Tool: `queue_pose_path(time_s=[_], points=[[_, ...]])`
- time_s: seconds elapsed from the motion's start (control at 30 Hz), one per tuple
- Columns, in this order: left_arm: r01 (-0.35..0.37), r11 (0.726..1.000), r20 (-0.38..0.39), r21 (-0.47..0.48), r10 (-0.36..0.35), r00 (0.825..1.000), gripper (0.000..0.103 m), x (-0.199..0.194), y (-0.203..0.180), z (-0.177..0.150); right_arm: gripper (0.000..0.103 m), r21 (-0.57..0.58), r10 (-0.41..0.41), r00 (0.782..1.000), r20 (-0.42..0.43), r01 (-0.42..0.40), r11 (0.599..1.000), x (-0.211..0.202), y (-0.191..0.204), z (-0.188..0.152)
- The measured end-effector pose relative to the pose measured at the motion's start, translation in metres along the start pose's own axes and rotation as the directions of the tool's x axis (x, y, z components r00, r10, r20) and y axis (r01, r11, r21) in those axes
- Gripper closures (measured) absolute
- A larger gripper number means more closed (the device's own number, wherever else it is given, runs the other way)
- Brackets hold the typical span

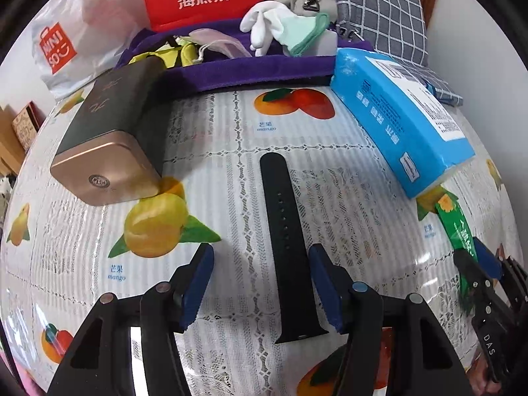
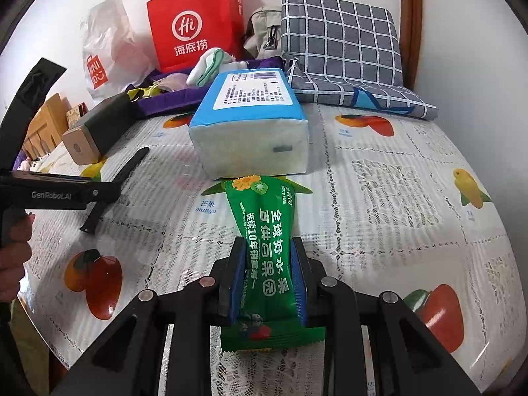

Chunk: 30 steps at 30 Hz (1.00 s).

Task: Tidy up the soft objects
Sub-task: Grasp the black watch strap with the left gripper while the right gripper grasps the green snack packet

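Notably, your right gripper clamped the green snack packet just before the blue tissue pack; pushing forward risked snagging. Your left gripper stood spread astride the black watch strap.

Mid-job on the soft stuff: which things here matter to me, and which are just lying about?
In play:
green packet, clamped in the right gripper
black strap, between the open left gripper's fingers
purple tray holding gloves

Lying about:
tissue pack
gold tin
red bag
checked cushion
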<state>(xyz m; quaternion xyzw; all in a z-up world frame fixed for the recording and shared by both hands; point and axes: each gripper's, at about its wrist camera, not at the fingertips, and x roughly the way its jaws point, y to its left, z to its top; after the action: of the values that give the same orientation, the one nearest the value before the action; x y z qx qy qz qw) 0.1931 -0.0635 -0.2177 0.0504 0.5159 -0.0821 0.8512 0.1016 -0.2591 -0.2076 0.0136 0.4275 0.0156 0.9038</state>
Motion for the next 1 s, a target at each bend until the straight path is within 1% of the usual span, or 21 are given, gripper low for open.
queue_pose_path(time_s=[0.03,0.1,0.13,0.17,0.2,0.3,0.37,0.43,0.5,0.7,0.9,0.93,1.0], points=[[0.009,1.000,0.006,0.005,-0.009,1.000,0.053,0.001,-0.002,0.001,0.076,-0.001,-0.003,1.000,0.000,0.003,1.000,0.000,0.001,0.000],[0.030,0.999,0.022,0.028,-0.030,0.999,0.066,0.002,-0.007,0.005,0.076,-0.006,-0.007,1.000,0.001,0.007,1.000,0.000,0.001,0.000],[0.032,0.999,0.028,0.043,-0.034,0.999,0.070,0.003,-0.010,0.007,0.076,-0.005,-0.007,1.000,0.001,0.007,1.000,0.000,0.001,0.000],[0.034,0.998,0.031,0.054,-0.036,0.999,0.079,0.004,-0.013,0.009,0.076,-0.004,-0.006,1.000,0.000,0.006,1.000,0.000,0.001,0.000],[0.035,0.997,0.031,0.063,-0.037,0.999,0.082,0.004,-0.015,0.010,0.076,-0.002,-0.004,1.000,-0.001,0.004,1.000,0.000,0.001,0.000],[0.025,0.997,0.040,0.075,-0.028,0.999,0.082,0.005,-0.018,0.010,0.076,0.003,-0.002,1.000,-0.002,0.002,1.000,-0.001,0.000,-0.001],[0.036,0.997,0.048,0.071,-0.040,0.998,0.082,0.005,-0.015,0.009,0.076,0.007,0.000,1.000,-0.003,0.000,1.000,-0.001,0.000,-0.001],[0.056,0.997,0.042,0.048,-0.058,0.997,0.082,0.005,-0.011,0.010,0.076,0.014,0.003,1.000,-0.004,-0.003,1.000,-0.001,-0.002,-0.001],[0.060,0.997,0.037,0.037,-0.061,0.997,0.082,0.005,-0.010,0.011,0.075,0.016,0.002,1.000,-0.003,-0.002,1.000,-0.001,-0.001,-0.001],[0.042,0.998,0.060,0.052,-0.045,0.997,0.082,0.005,-0.014,0.010,0.073,0.028,0.004,1.000,-0.006,-0.004,1.000,0.000,-0.003,0.000],[0.033,0.997,0.080,0.068,-0.038,0.996,0.083,0.004,-0.017,0.008,0.073,0.042,-0.004,1.000,-0.027,0.005,0.999,0.002,-0.002,0.003],[0.036,0.997,0.076,0.064,-0.041,0.996,0.083,0.004,-0.017,0.008,0.073,0.044,-0.001,0.999,-0.032,0.003,0.999,0.002,-0.003,0.003],[0.064,0.997,0.058,0.050,-0.067,0.996,0.083,0.002,-0.016,0.007,0.073,0.052,-0.002,0.999,-0.038,0.004,0.999,0.001,-0.003,0.003]])
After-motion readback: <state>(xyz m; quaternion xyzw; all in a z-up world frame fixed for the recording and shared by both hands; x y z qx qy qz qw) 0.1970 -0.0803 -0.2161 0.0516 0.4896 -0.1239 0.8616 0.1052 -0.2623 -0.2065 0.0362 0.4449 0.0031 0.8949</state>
